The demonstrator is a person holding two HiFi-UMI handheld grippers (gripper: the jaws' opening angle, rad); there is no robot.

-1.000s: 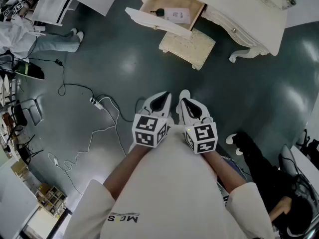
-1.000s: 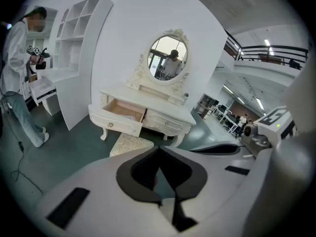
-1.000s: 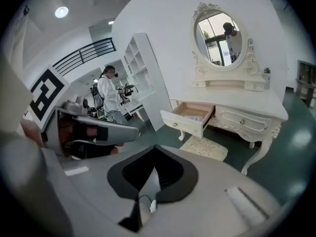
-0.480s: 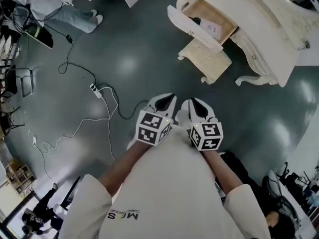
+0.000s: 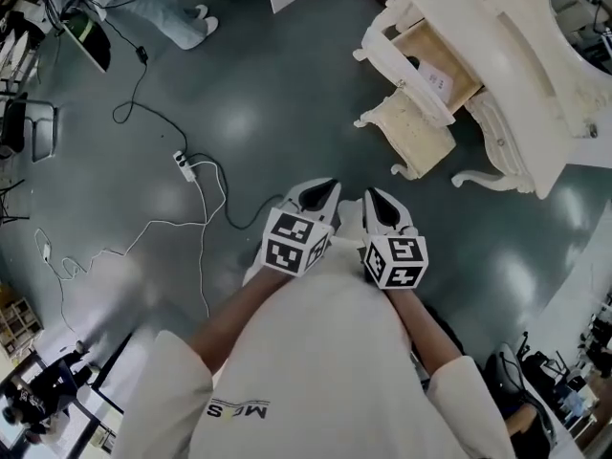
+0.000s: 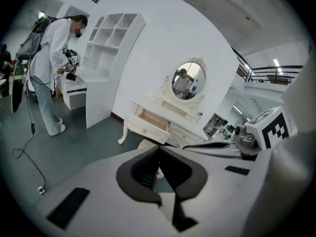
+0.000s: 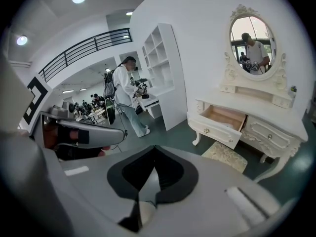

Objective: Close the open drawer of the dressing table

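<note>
Two closed, empty tools — left gripper (image 5: 321, 189), right gripper (image 5: 373, 197), drawer (image 5: 440, 63) jutting lower-left from dressing table (image 5: 507, 27)

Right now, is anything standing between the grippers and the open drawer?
Yes: a small cushioned stool stands in front of the dressing table, just below the open drawer. Apart from it, only bare floor lies between.

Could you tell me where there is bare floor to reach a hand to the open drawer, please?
The floor lies bare between the power strip and the dressing table, right up to the open drawer. The stool crowds the spot just before the drawer front; cables trail at the left.
</note>
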